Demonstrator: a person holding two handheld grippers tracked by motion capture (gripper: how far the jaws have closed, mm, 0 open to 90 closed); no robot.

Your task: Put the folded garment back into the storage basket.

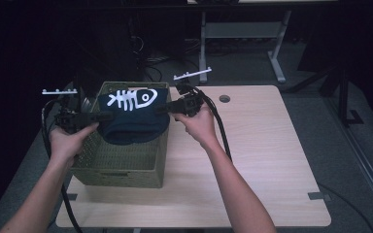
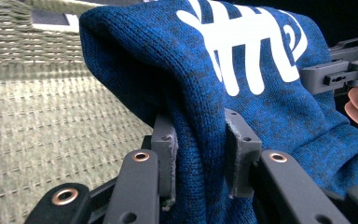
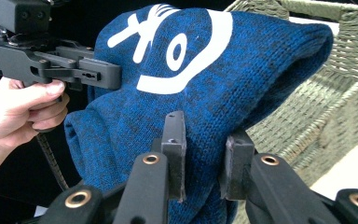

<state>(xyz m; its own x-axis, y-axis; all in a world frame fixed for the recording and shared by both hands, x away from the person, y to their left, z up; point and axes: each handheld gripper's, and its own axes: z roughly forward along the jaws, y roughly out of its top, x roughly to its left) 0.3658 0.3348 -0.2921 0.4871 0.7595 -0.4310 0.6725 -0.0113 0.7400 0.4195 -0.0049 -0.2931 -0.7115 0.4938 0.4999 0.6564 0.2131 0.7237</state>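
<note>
A dark blue knitted garment (image 1: 132, 119) with a white fish-skeleton print (image 1: 131, 99) hangs stretched above an olive woven basket (image 1: 121, 170). My left gripper (image 1: 108, 116) is shut on the garment's left edge, my right gripper (image 1: 161, 109) on its right edge. In the left gripper view the blue knit (image 2: 242, 84) is pinched between both pads (image 2: 165, 144), and the other gripper (image 2: 340, 74) holds the far side. In the right gripper view the knit (image 3: 205, 84) sits between the pads (image 3: 175, 140), with the left gripper (image 3: 51, 65) and its hand opposite.
The basket stands on the left part of a light wooden table (image 1: 262, 145), whose right half is bare. Cables (image 1: 221, 131) trail from both grippers. Desk legs (image 1: 277, 58) and dark floor lie beyond the table's far edge.
</note>
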